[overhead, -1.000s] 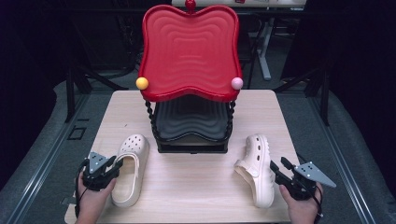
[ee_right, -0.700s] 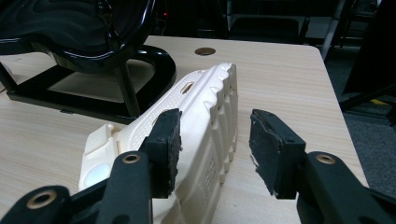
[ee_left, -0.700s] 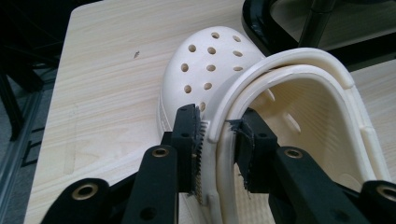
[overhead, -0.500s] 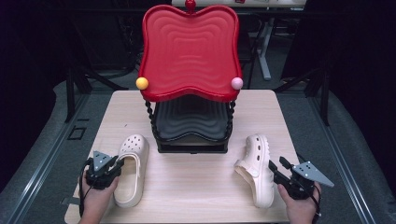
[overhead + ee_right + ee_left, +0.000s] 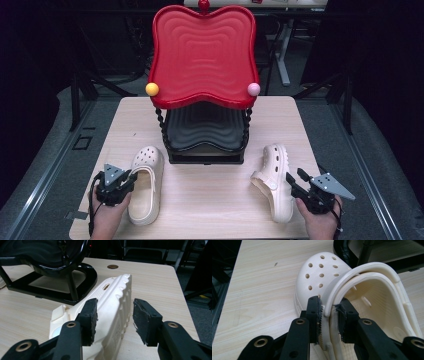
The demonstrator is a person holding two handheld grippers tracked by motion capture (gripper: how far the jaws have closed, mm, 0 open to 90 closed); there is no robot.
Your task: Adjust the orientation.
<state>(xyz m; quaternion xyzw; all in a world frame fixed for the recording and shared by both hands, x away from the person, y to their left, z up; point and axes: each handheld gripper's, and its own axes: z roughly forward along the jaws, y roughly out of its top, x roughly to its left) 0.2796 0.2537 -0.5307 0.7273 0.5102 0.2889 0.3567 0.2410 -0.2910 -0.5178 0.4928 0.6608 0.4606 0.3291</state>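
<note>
Light wood tabletop point(image 5: 210, 200). On it: black-based tiered stand point(image 5: 205, 145) with red top tray at the back centre, left clog point(image 5: 146, 182) upright, right clog point(image 5: 274, 180) tipped on its side.

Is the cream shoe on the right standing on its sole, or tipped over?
Tipped on its side. The right shoe shows its ridged sole facing sideways between the right gripper jaws, not down on the table.

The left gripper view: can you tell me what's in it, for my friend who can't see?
Two black jaws of the left gripper pinch the side wall and strap of a cream clog with round holes. The clog lies on a pale wooden table, near a black stand.
</note>
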